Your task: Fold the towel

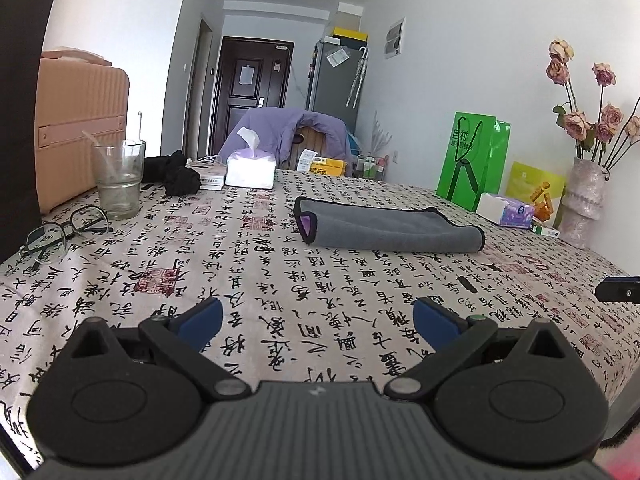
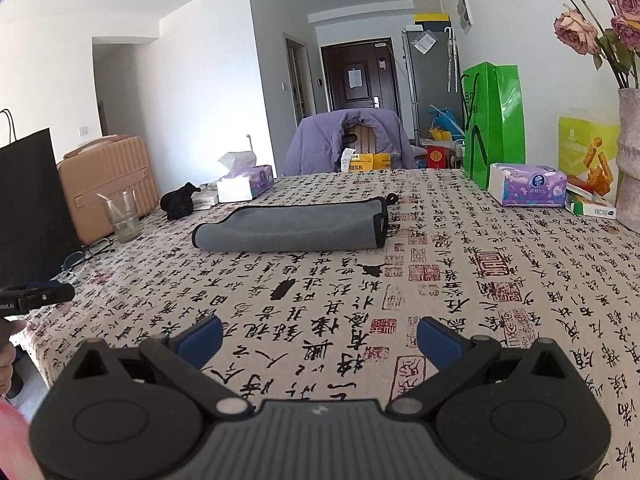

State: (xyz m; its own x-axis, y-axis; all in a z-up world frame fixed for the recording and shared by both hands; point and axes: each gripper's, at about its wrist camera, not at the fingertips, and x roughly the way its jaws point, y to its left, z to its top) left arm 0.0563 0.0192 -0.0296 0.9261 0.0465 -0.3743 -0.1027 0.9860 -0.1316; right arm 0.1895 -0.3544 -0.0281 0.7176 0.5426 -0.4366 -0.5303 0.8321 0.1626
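Glass (image 1: 119, 178) holding a straw, vase (image 1: 582, 204) of roses, folded towel (image 1: 384, 229)

The tablecloth (image 2: 440, 240) is covered all over in big black Chinese writing and red square stamps. The green bag (image 1: 472, 156) standing on it has the white Chinese characters "目村". Other labels are too small to read.
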